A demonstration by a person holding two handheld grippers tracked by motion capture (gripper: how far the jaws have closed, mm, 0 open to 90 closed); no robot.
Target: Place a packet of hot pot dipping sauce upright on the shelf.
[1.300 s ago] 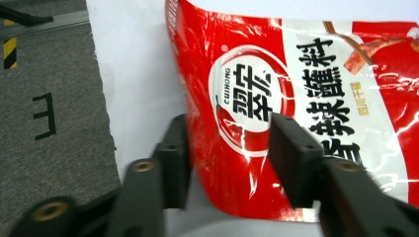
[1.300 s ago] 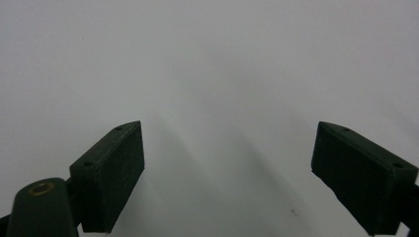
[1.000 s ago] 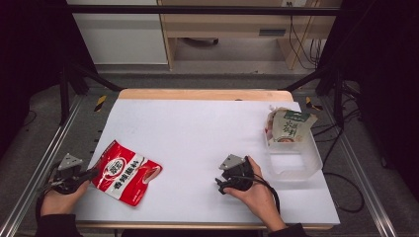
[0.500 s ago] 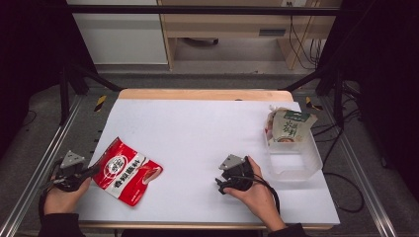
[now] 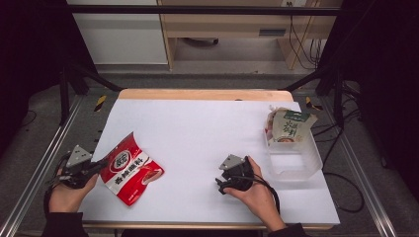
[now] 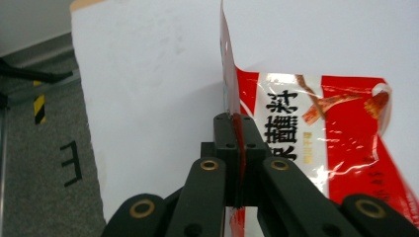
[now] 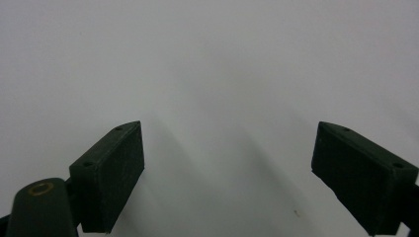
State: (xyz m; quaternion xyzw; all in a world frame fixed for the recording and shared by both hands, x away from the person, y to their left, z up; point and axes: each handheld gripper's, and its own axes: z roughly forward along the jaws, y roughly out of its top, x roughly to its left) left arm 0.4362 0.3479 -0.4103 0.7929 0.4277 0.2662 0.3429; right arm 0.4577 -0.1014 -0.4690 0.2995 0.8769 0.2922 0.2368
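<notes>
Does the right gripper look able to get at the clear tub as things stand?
Probably yes. The right gripper rests open on the white table, and the clear tub sits just to its right with bare tabletop between them. A green packet leans in the tub's far end.

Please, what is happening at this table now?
A person holds a hand-held gripper in each hand. The left hand-held gripper is shut on the edge of a red snack packet, tilting it up off the white table. The right hand-held gripper rests open. A green packet stands in the clear bin.
</notes>
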